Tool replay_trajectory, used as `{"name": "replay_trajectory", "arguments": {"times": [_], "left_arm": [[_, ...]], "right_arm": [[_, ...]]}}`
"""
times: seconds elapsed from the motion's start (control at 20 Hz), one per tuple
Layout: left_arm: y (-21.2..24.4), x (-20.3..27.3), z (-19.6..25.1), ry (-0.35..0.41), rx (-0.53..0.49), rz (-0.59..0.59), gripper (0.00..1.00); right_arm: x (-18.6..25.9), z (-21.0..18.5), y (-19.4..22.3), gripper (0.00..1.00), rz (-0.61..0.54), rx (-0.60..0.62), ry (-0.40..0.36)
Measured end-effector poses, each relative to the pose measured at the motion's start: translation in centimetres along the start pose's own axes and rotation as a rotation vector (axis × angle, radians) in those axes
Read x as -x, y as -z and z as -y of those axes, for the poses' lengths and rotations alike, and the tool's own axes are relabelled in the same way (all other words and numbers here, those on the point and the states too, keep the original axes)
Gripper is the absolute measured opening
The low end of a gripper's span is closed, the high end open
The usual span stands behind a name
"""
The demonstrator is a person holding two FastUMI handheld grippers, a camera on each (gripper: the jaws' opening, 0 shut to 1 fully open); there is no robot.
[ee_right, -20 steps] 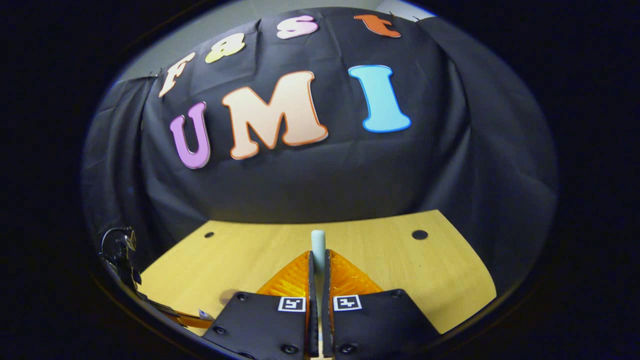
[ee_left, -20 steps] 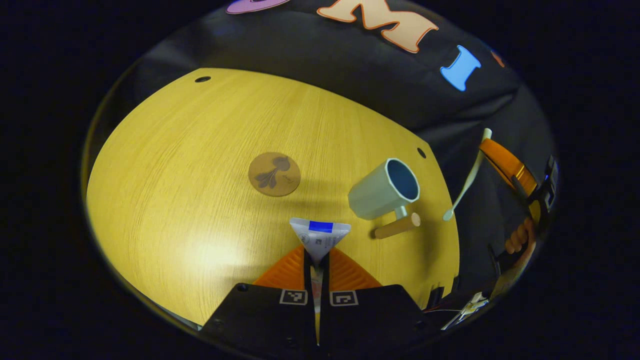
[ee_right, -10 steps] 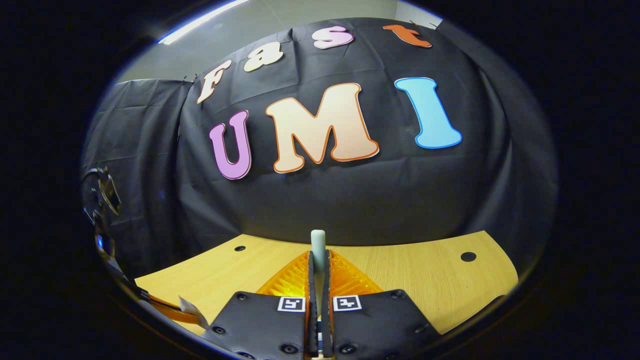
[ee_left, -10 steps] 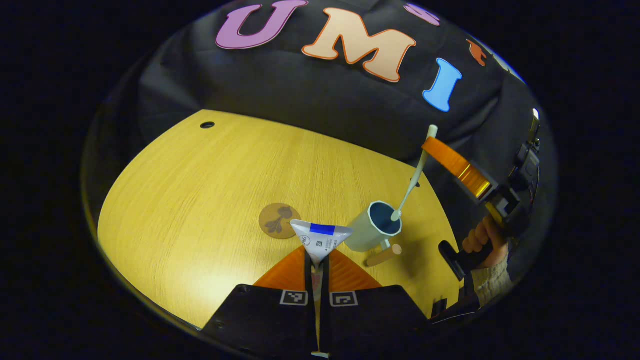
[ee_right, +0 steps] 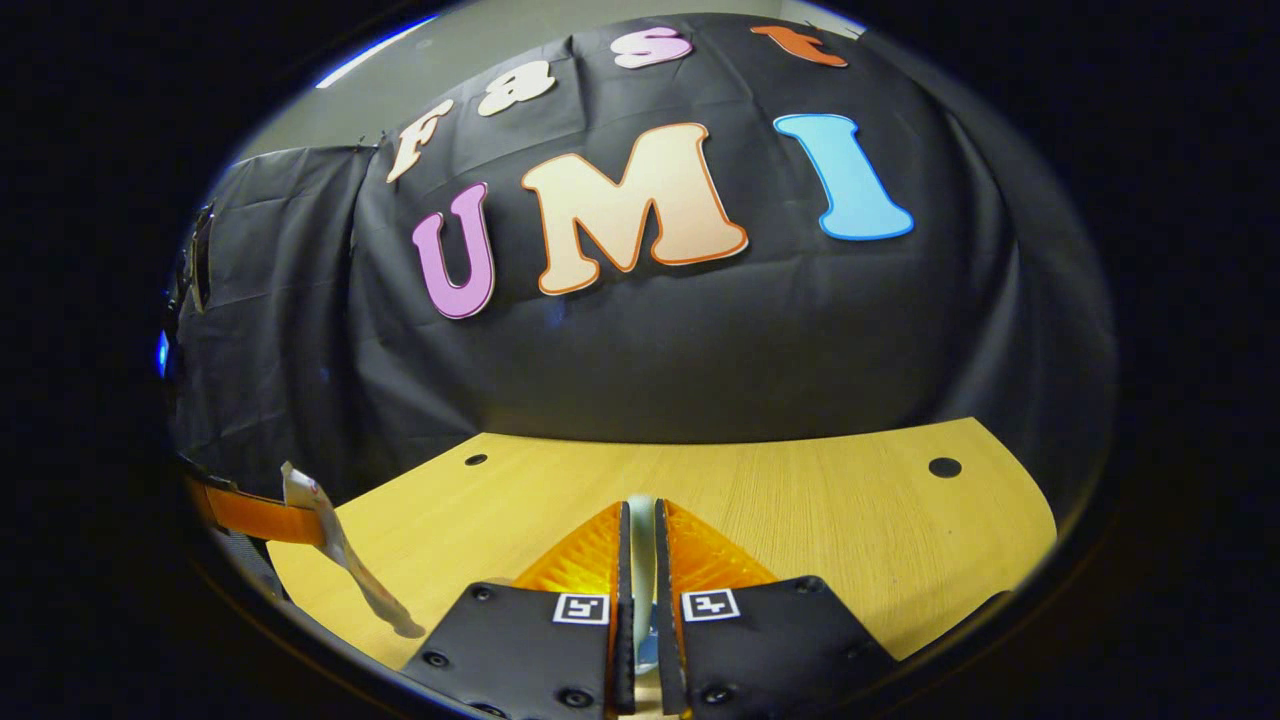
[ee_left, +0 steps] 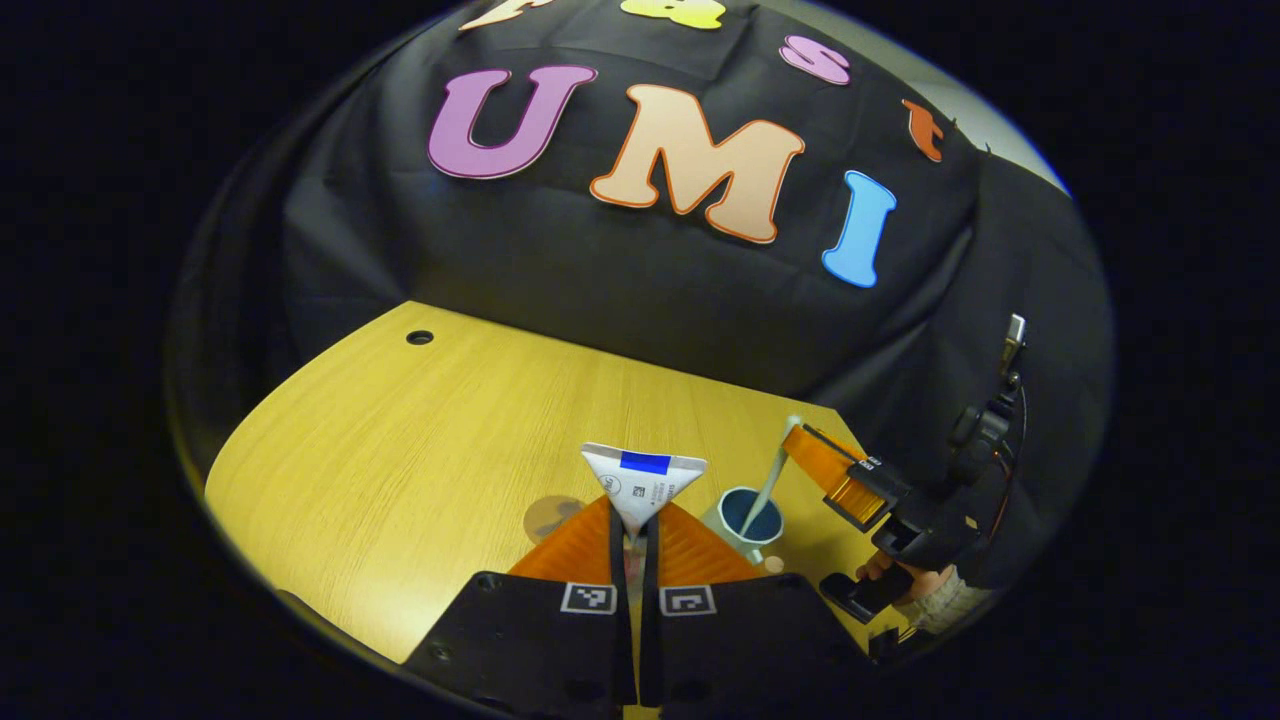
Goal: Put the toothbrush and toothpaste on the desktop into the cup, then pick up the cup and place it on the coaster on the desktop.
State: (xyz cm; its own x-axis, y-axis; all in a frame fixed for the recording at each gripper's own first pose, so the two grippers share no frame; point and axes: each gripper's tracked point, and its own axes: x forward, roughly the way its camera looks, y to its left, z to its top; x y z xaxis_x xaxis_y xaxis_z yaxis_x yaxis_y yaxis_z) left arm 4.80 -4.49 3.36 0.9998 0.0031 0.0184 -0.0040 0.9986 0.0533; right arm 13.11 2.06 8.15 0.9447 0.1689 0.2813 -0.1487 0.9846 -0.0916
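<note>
My left gripper (ee_left: 632, 505) is shut on the white toothpaste tube (ee_left: 643, 478), held above the wooden desktop (ee_left: 400, 450). To its right stands the pale cup (ee_left: 745, 515) with a blue inside. The toothbrush (ee_left: 775, 478) slants down into the cup, its upper end between the orange fingers of my right gripper (ee_left: 802, 440). In the right gripper view, my right gripper (ee_right: 640, 508) is shut on the toothbrush (ee_right: 640, 540), whose end barely reaches the fingertips. My left gripper (ee_right: 285, 500) with the hanging tube (ee_right: 345, 560) shows at the left. The brown coaster (ee_left: 545, 515) lies left of the cup, partly behind my left finger.
A hand (ee_left: 900, 590) with a knit sleeve grips the right gripper's handle near the desk's right edge. Cable holes (ee_left: 419, 337) (ee_right: 943, 466) mark the desktop's far corners. Bare wood (ee_right: 850, 520) stretches ahead of the right gripper.
The right gripper swung the toothbrush over the cup and lowered its lower end inside. The toothbrush now sits lower between the right fingers. My left gripper drew back and up with the tube.
</note>
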Motion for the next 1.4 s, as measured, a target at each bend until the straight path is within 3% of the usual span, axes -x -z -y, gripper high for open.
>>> {"name": "replay_trajectory", "arguments": {"times": [0.15,0.3,0.55,0.85,1.05,1.15,1.4], "left_arm": [[-1.2,-0.5,1.6,0.034,-0.006,0.034,0.01],[-2.3,-0.9,3.8,0.097,-0.021,0.066,0.01],[-3.4,-3.1,8.3,0.248,-0.022,0.135,0.01],[-2.1,-6.3,11.5,0.363,-0.128,0.176,0.03],[0.2,-7.5,12.3,0.411,-0.102,0.151,0.01],[1.5,-8.3,11.9,0.397,-0.128,0.140,0.01],[3.9,-9.4,11.5,0.390,-0.135,0.113,0.01]], "right_arm": [[1.3,0.5,-0.5,0.24,-0.011,-0.052,-0.004],[3.3,3.0,-2.0,1.00,0.024,-0.051,0.065],[7.7,9.1,-1.3,0.99,0.004,-0.038,0.223],[13.8,14.0,-0.4,0.99,-0.034,-0.026,0.368],[16.5,15.5,-1.0,0.99,-0.035,0.030,0.418],[17.3,15.5,-0.9,0.95,-0.046,0.017,0.419],[18.4,14.7,-0.7,0.99,-0.046,0.046,0.405]]}}
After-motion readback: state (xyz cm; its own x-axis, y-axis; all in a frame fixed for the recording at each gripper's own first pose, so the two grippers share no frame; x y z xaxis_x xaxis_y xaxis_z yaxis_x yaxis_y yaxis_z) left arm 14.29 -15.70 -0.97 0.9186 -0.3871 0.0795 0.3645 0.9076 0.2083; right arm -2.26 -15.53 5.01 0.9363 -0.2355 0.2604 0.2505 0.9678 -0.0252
